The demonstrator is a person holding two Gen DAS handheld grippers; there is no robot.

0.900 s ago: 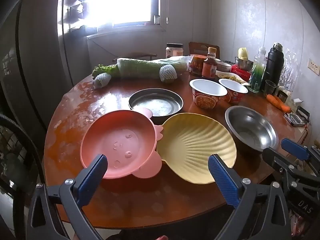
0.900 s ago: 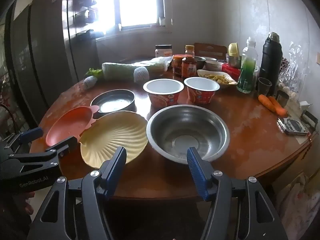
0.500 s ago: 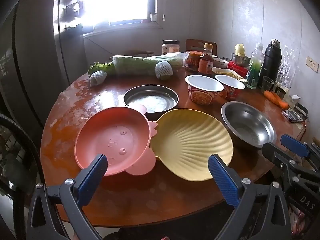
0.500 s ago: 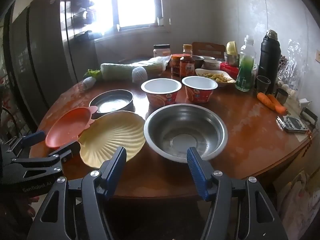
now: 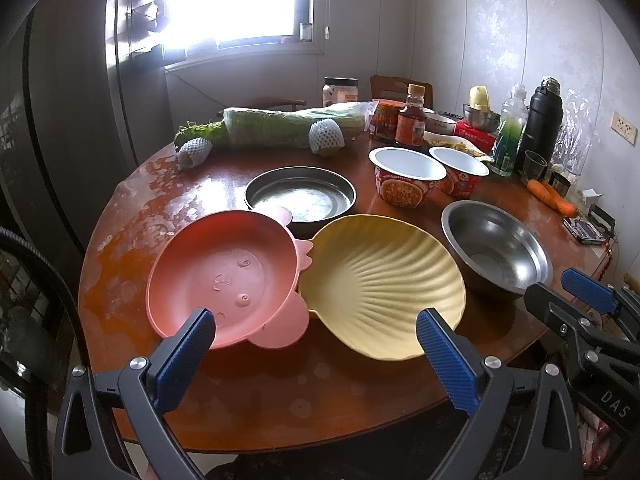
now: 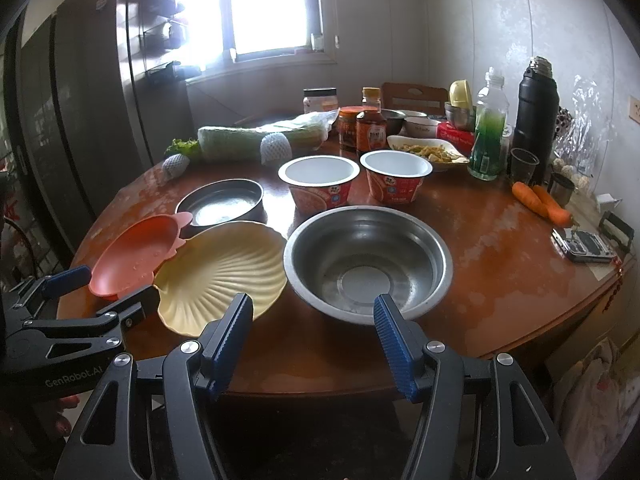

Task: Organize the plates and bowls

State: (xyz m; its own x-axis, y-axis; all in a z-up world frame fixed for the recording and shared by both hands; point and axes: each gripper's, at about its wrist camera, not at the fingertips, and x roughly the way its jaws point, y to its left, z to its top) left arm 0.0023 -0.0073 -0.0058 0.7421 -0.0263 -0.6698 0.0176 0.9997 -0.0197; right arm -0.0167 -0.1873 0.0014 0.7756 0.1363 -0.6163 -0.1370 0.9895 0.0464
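Ribbed yellow shell plate point(image 5: 380, 284); smooth pink plate point(image 5: 224, 276); steel bowl point(image 6: 368, 258).

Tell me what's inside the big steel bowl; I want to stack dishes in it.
The steel bowl looks empty: only its bare, shiny flat bottom and walls show, perhaps a few small specks. The right gripper covers a bit of its near rim, so that strip cannot be checked.

Pink plate point(image 5: 224, 276) touches yellow shell plate point(image 5: 380, 284), beside steel bowl point(image 5: 496, 252).
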